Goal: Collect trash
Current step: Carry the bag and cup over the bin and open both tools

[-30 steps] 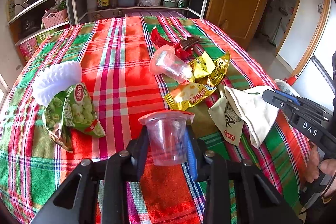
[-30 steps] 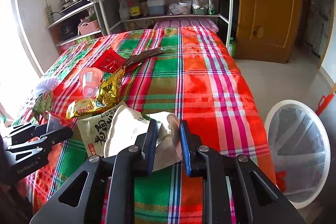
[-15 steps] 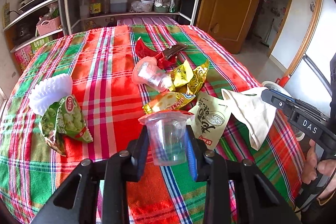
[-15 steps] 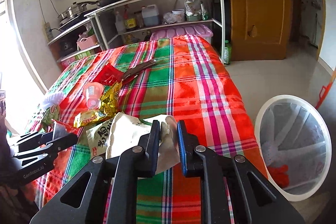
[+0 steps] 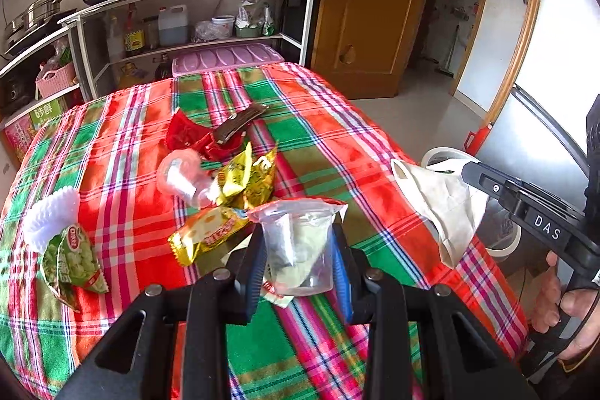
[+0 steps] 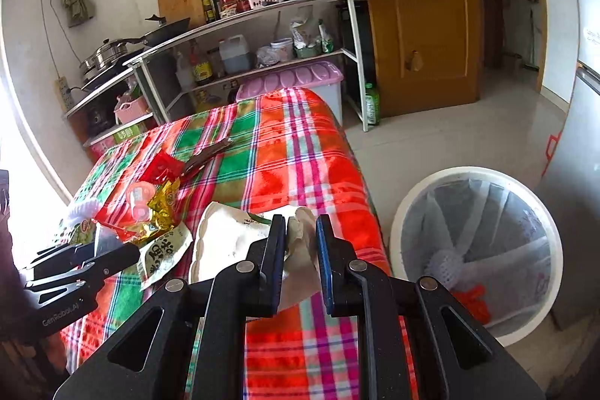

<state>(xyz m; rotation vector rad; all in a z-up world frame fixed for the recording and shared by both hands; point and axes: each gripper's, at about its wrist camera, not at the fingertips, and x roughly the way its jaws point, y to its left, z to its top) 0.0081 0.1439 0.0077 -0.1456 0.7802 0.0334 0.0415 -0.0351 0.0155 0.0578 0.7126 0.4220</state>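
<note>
My left gripper [image 5: 298, 263] is shut on a clear plastic cup [image 5: 298, 242] with a torn red-edged lid, held above the checked tablecloth [image 5: 123, 152]. My right gripper [image 6: 302, 253] is shut on a white crumpled wrapper [image 6: 228, 235], lifted off the table near its right edge; the wrapper also shows in the left wrist view [image 5: 438, 201]. On the cloth lie yellow snack wrappers [image 5: 243, 179], a second clear cup [image 5: 180, 175] on its side, a red wrapper [image 5: 187, 134], a green pea bag [image 5: 71, 257] and a white foam net [image 5: 52, 212].
A white bin [image 6: 476, 250] with a mesh liner stands on the floor right of the table, with trash inside. A pale green-printed packet [image 6: 161, 253] lies by the left gripper [image 6: 71, 268]. Kitchen shelves [image 5: 195, 21] stand behind the table, a wooden door [image 6: 420, 10] to the right.
Both grippers have risen and swung right with their loads. The white wrapper has come off the table and now hangs near the table's right edge. The bin looms larger in the right wrist view.
</note>
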